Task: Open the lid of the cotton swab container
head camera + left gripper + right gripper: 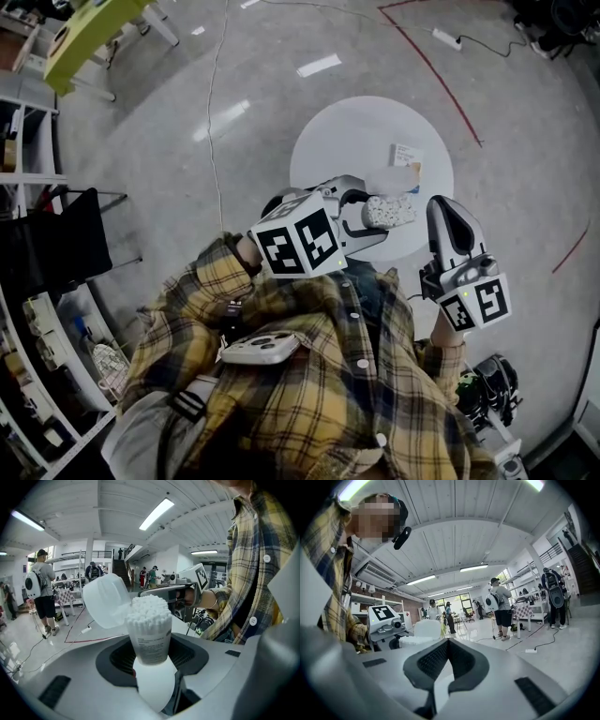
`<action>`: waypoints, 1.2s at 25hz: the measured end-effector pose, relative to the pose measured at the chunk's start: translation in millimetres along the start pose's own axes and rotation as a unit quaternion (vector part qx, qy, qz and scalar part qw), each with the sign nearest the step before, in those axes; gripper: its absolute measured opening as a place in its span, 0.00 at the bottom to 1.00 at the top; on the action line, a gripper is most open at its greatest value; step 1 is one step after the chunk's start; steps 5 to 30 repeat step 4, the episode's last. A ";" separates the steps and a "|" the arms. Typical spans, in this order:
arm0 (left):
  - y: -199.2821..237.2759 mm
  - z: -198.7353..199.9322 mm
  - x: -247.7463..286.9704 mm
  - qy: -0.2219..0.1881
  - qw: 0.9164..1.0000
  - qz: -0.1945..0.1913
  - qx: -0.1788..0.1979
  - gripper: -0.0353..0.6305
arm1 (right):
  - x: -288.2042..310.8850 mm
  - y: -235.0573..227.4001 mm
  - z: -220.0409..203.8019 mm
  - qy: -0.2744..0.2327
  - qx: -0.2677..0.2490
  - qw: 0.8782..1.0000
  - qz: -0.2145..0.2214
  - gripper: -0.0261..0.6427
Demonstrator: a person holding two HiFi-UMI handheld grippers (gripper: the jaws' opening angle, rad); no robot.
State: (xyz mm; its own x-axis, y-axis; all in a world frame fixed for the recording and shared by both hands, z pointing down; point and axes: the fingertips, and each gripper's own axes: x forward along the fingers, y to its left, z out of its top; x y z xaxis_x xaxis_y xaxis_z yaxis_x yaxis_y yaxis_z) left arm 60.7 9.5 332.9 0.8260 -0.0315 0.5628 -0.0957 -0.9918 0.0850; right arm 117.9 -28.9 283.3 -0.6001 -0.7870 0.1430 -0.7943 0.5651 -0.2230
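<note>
My left gripper (pixel 373 219) is shut on the cotton swab container (pixel 390 211), held above the near edge of the white round table (pixel 347 150). In the left gripper view the clear container (pixel 150 641) stands between the jaws, packed with white swabs (pixel 148 610). Its white lid (pixel 106 601) is flipped open and hangs back to the left. My right gripper (pixel 447 217) is to the right of the container, apart from it, jaws shut with nothing in them. The right gripper view shows its pads (pixel 440 660) pressed together, with the left gripper (pixel 386 622) and open lid (pixel 427 628) beyond.
A small printed box (pixel 406 156) lies on the table's far right. The person's plaid shirt (pixel 309 375) fills the lower head view. Shelving (pixel 28 281) runs along the left, and a red line (pixel 427 66) and cables cross the floor. People stand in the background (pixel 40 590).
</note>
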 end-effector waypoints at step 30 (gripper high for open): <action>0.1 -0.3 1.6 0.001 1.000 -0.004 0.004 0.37 | -0.4 -1.1 -0.8 -0.002 0.001 1.000 -0.004 0.06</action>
